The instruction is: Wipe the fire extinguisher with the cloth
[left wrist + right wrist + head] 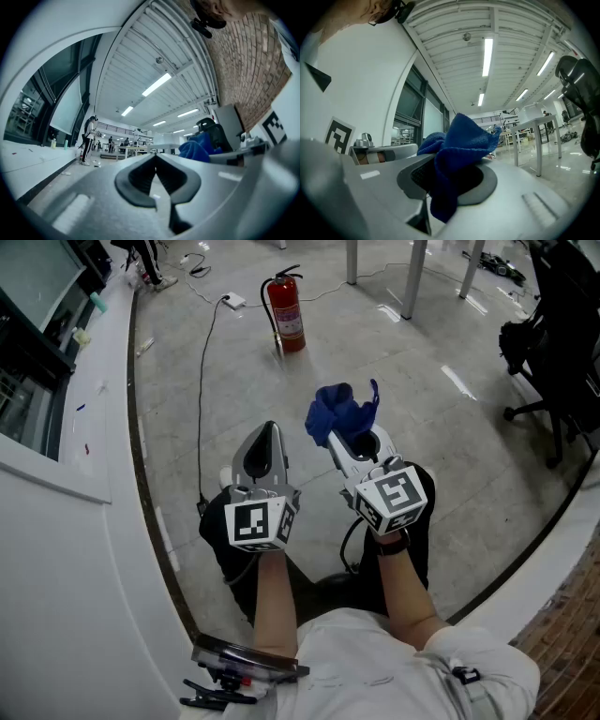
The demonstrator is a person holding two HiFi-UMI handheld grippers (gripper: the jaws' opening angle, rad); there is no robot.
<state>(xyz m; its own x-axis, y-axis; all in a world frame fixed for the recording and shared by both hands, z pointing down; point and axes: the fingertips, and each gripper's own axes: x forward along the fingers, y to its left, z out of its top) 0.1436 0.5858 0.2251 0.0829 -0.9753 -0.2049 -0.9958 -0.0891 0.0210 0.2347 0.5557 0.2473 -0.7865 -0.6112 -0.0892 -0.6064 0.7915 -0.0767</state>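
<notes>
A red fire extinguisher (286, 310) stands upright on the grey floor, far ahead of both grippers. My right gripper (349, 439) is shut on a crumpled blue cloth (339, 412), which bunches up above its jaws. In the right gripper view the blue cloth (458, 143) fills the gap of the right gripper (446, 174) and hangs over the front. My left gripper (265, 439) is held beside it at the left, shut with nothing in it. The left gripper view shows the left gripper (156, 158) with its tips meeting and the blue cloth (197, 147) off to the right.
A black cable (202, 381) runs from a white adapter (232, 301) across the floor. A curved white counter (94, 446) lines the left side. Table legs (412, 277) stand at the back and a black office chair (553, 362) at the right. A person (89, 140) stands far off.
</notes>
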